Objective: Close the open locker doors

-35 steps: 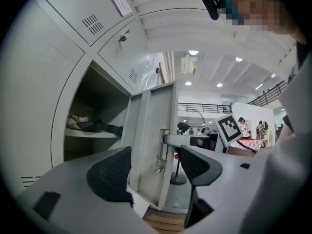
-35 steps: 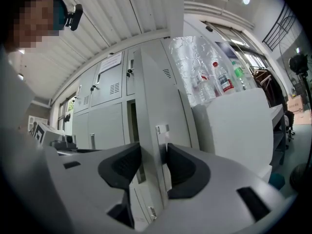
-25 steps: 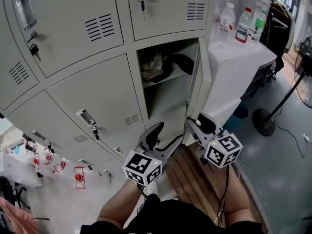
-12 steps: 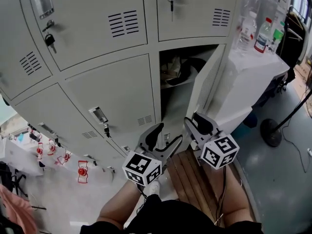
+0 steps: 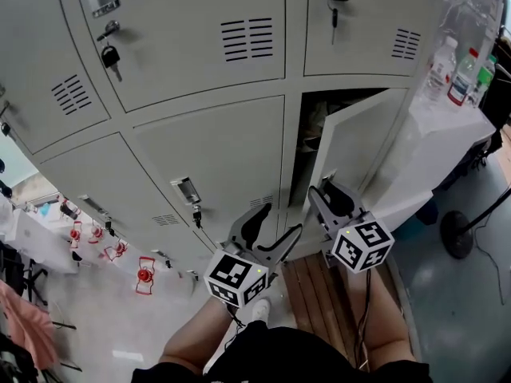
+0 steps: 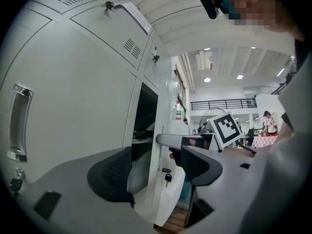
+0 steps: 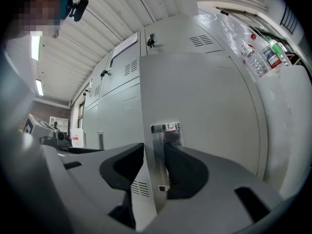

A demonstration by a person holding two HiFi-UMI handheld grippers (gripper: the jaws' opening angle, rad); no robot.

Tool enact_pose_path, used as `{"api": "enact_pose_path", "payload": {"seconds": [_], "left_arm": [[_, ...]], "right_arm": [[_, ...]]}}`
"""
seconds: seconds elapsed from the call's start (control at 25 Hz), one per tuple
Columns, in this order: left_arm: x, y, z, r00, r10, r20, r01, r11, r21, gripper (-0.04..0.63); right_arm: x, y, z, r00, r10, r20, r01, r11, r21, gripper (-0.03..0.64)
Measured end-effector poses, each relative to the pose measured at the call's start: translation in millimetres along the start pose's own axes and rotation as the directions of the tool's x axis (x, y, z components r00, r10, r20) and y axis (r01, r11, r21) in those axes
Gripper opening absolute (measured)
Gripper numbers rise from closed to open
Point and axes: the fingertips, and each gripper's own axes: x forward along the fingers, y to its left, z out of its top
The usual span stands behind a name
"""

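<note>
The right gripper [image 7: 155, 162] has just been closing its jaws and pinches the free edge of the open locker door [image 7: 195, 101]. The door's panel spreads ahead and to its right. The left gripper [image 6: 151, 165] gapes wide and empty, with the door beyond its tips.

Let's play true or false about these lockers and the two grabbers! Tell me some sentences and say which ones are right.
1. One locker door is open. True: the door stands partly open.
2. The left gripper holds a key. False: the left gripper has its jaws apart with nothing between them.
3. The right gripper has the door's edge between its jaws. True: the right gripper has just been closing its jaws on that edge.
4. The bottles stand on the floor. False: the bottles stand on top of the white cabinet beside the lockers.
5. A key hangs from a shut locker. True: a key hangs at the upper left.
</note>
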Motion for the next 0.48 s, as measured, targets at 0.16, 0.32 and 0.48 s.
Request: {"api": "enact_pose_path", "payload": {"seconds": [0.16,0.32,0.48], "left_arm": [[-0.3,9.1,0.3,1.000,0.003,0.000,-0.003,1.000,0.001,0.333],[0.4,17.4,1.3,1.000,0.005,0.002,-0.005,1.000,0.004,0.333],[0.0,24.4,0.7,1.000,0.008,-0.001,-0.008,1.000,0.006,0.333]], "right_arm": [[20.0,1.4,0.1,1.000,0.016,-0.003,-0.016,1.000,0.000,0.144],[38.0,2.2,0.8,1.000,0.029,0.000,-0.029,1.000,0.000,0.160],[52.4,1.6,0.1,0.999,0.040,0.004,-0.040,0.999,0.003,0.176]]}}
